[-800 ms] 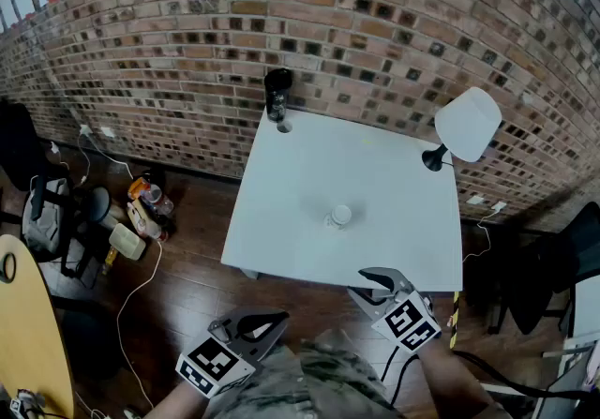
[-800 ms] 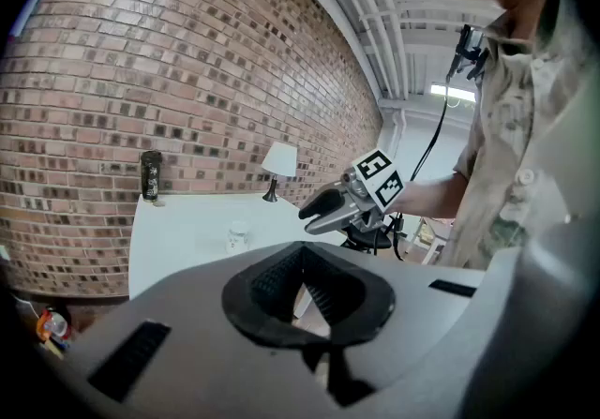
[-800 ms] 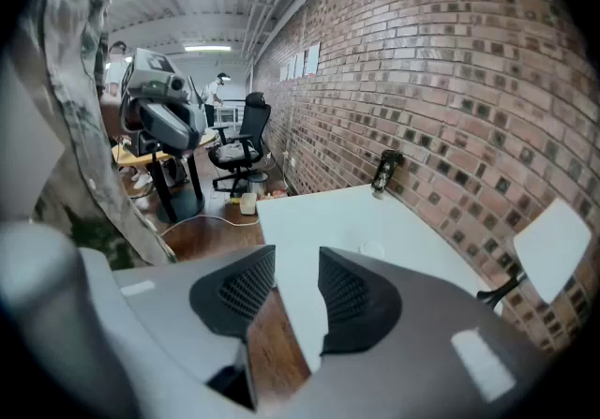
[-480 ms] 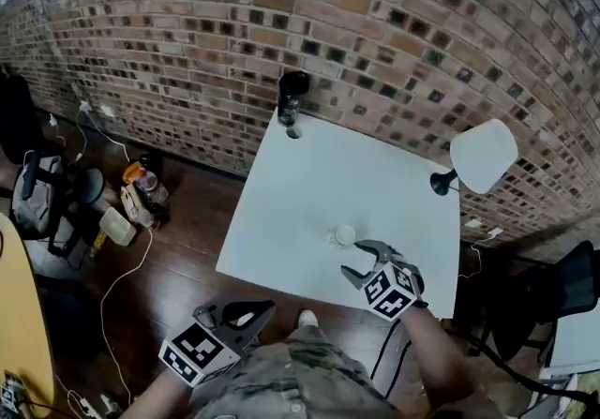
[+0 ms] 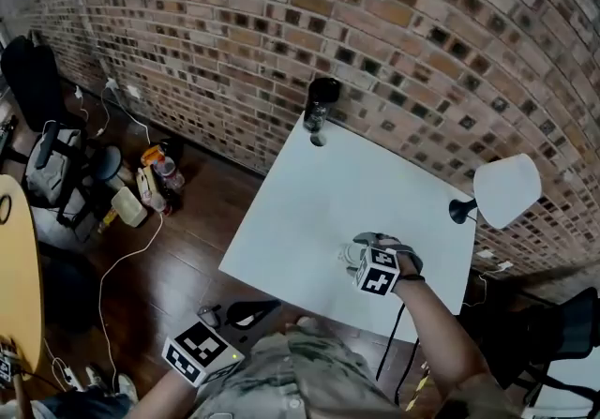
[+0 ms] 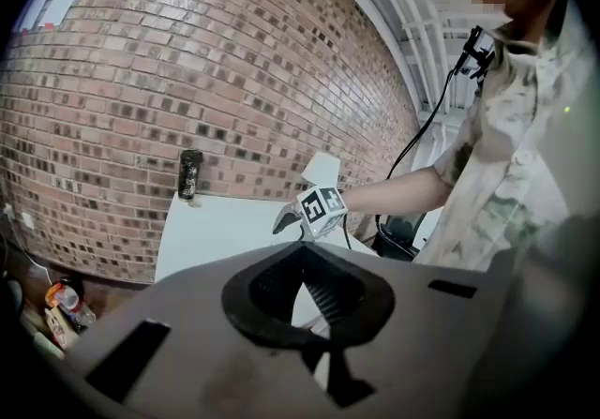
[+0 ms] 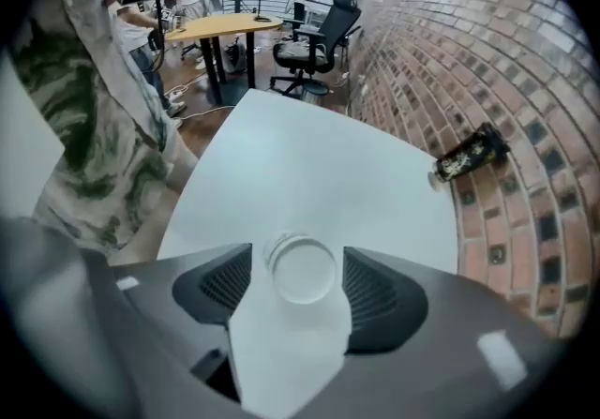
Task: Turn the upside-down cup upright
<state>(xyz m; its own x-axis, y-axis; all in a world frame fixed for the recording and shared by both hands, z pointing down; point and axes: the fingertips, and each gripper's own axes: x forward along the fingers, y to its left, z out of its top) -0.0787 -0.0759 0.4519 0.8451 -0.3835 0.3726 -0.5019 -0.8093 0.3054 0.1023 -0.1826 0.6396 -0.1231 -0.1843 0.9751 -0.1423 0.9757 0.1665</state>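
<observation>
The cup point(image 7: 300, 267) is still bottom-up on the white table point(image 5: 309, 192), near the edge closest to me, and it has not shifted in the last moment. What has changed is my right gripper point(image 5: 368, 251). A moment ago it hung back at the table's near edge, then it came in just beside the cup, and now it points steeply down over it.

In the right gripper view the cup's round base sits squarely between the two jaws. They stand apart, with a sliver of table showing on each side, so nothing is grasped yet. I judge the approach done and the grip next: close on the walls, lift, then roll the wrist to bring the mouth up. Clear plastic may slip, so the squeeze should be even.

My left gripper point(image 6: 302, 250) hangs low off the table's near side, jaws together on nothing. A dark can point(image 5: 322, 103) stands at the far corner and a lamp point(image 5: 502, 190) to the right, both well apart from the cup.
</observation>
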